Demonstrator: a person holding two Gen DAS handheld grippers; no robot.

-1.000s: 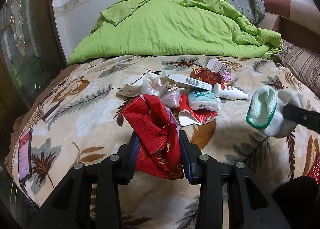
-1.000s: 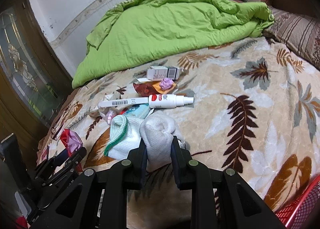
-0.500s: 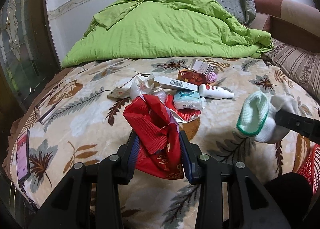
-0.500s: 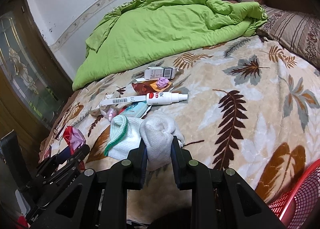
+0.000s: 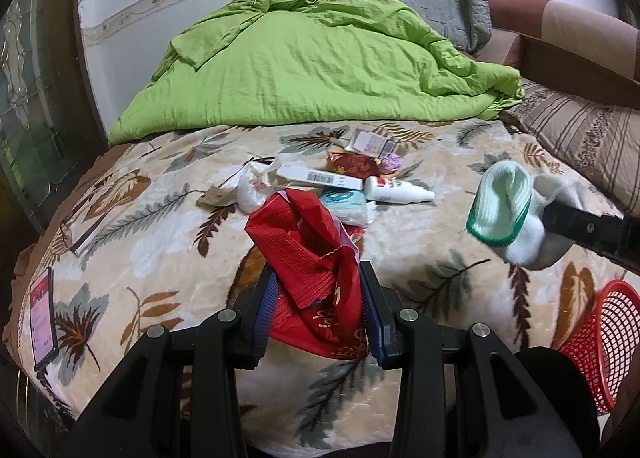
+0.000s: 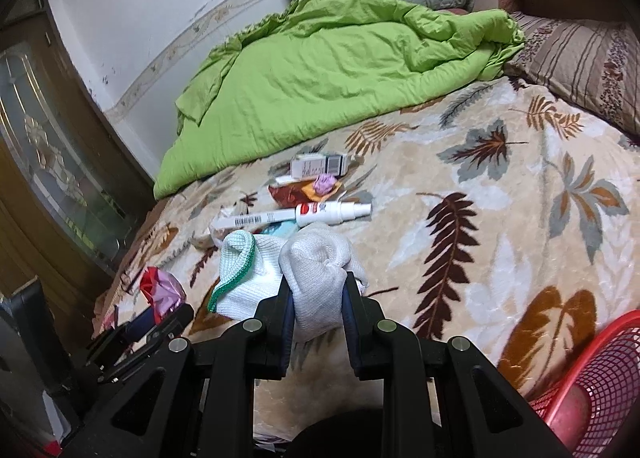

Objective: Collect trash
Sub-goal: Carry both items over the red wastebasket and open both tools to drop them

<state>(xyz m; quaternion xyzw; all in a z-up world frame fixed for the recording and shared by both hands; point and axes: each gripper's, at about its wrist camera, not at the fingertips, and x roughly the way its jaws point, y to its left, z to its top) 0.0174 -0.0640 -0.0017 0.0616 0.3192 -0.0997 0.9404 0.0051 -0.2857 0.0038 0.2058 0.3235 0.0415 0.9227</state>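
Note:
My left gripper (image 5: 318, 290) is shut on a crumpled red wrapper (image 5: 308, 254) and holds it above the bed. My right gripper (image 6: 318, 294) is shut on white socks (image 6: 308, 270) with a green-edged cuff; they also show in the left wrist view (image 5: 508, 214) at the right. A pile of trash lies mid-bed: a white spray bottle (image 6: 332, 212), a long white box (image 6: 256, 218), a small carton (image 6: 318, 165), a brown wrapper with a purple wad (image 6: 324, 184), a plastic bag (image 5: 252, 186). A red mesh basket (image 6: 588, 374) stands at the bed's near right edge.
A green duvet (image 5: 312, 66) is heaped at the back of the leaf-patterned blanket (image 6: 500, 226). A phone (image 5: 40, 316) lies at the near left edge. A striped pillow (image 6: 576, 58) is at the right. A wooden door with glass (image 6: 48, 162) stands at the left.
Both grippers have pulled back from the trash pile and risen a little, each still holding its item. The red basket has come into view at the lower right.

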